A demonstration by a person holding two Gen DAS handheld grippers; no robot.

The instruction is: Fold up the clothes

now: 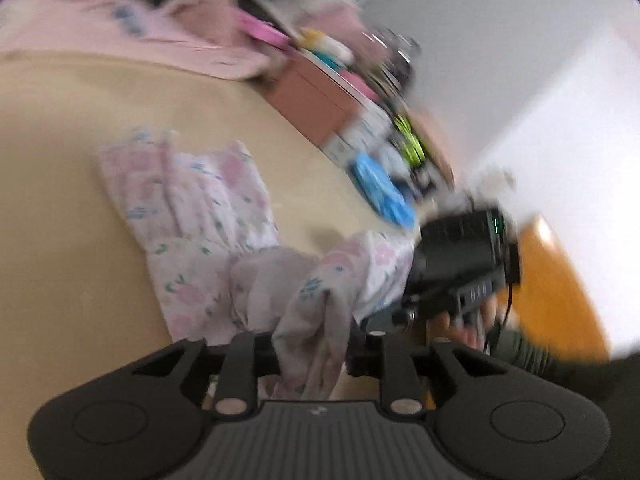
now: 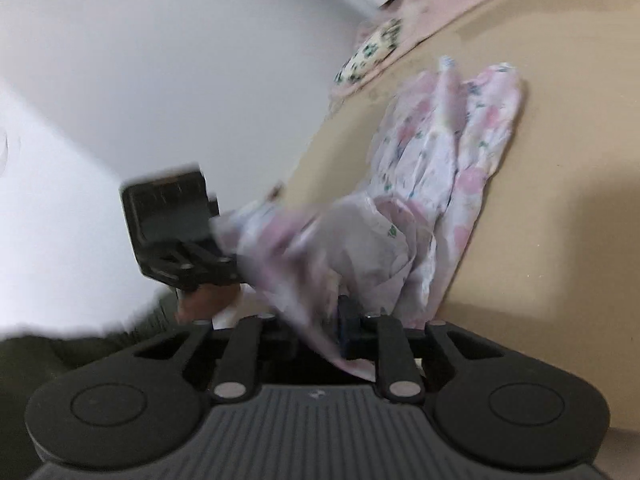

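A tan desk filled both frames. Each hand-held gripper, left and right, was clamped on the floral garment, lifting its lower-frame end, probably to fold it.

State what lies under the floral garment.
The tan table lies under the floral garment's far end. Both grippers, left and right, lift the near end; their fingertips are covered by cloth.

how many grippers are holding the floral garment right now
2: the left gripper pinches one bunched end of the floral garment, the right gripper the other; the rest trails on the table.
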